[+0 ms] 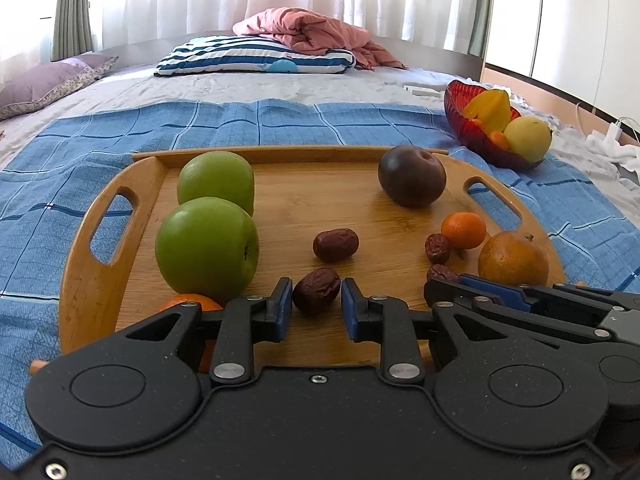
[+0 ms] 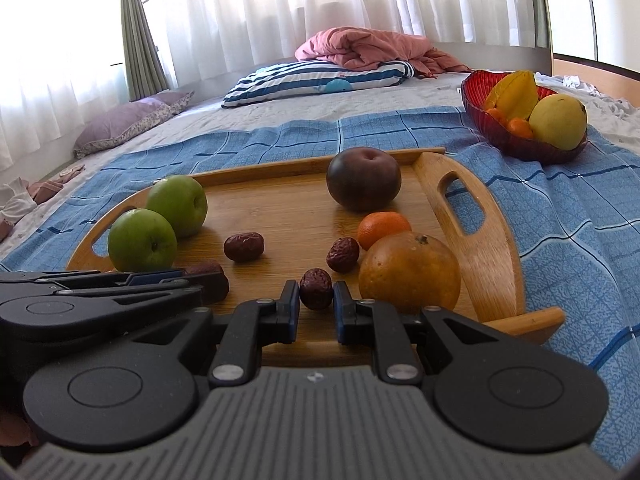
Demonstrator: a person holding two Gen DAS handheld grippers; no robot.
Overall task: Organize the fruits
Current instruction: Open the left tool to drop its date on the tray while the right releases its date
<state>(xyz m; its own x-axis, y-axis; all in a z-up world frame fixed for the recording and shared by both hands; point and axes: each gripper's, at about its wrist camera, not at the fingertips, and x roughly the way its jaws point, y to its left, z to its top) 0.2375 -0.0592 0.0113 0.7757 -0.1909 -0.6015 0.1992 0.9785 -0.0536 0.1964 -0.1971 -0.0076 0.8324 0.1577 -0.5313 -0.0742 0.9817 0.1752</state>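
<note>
A wooden tray lies on a blue checked cloth. It holds two green apples, a dark plum, a tangerine, a brownish orange and several wrinkled red dates. My left gripper is shut on one date near the tray's front. My right gripper is shut on another date beside the brownish orange. Both held dates sit low over the tray. Two more dates lie loose. Another tangerine is half hidden behind my left fingers.
A red glass bowl at the far right holds a starfruit, a yellow fruit and small oranges. Behind the cloth on the bed lie a striped pillow, a pink blanket and a purple cushion. Curtains close off the back.
</note>
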